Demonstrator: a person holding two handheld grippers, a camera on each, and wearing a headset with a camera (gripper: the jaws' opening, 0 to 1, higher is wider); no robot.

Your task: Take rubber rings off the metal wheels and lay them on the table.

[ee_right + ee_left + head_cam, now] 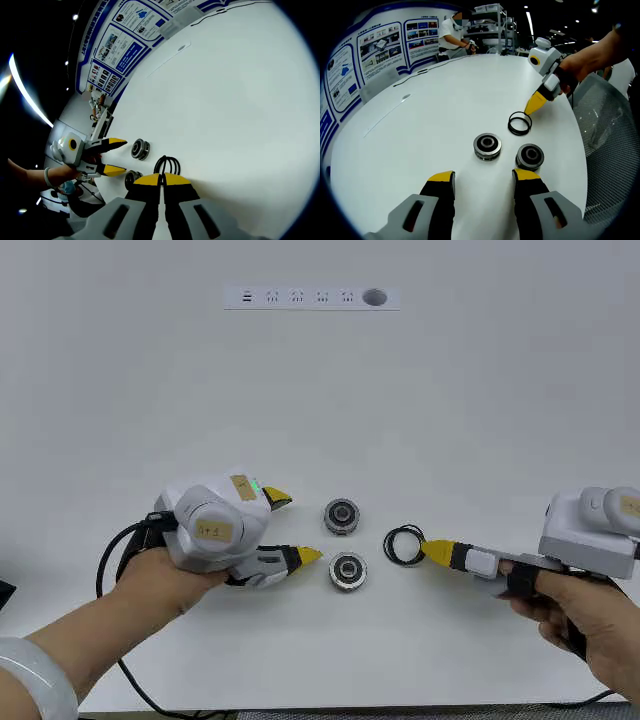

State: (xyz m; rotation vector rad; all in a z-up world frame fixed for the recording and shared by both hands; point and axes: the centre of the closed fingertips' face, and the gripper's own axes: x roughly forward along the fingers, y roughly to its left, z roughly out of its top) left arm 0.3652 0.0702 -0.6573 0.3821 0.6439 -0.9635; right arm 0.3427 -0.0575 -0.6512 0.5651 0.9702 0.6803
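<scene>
Two metal wheels lie flat on the white table [330, 410], one farther [342, 516] and one nearer [347, 571]. Thin black rubber rings [404, 544] lie overlapped to their right. My left gripper [295, 527] is open just left of the wheels, its jaws framing them; in the left gripper view the wheels [487, 145] [529, 156] sit just past the left gripper [484, 176]. My right gripper [435, 550] is shut, its yellow tips at the right edge of the rings. In the right gripper view the rings [166, 164] lie right beyond the right gripper [160, 178].
A white power strip [312, 298] is set into the table at the far side. A black cable [110, 570] loops behind my left hand near the front edge. A person stands by shelves [452, 32] far beyond the table.
</scene>
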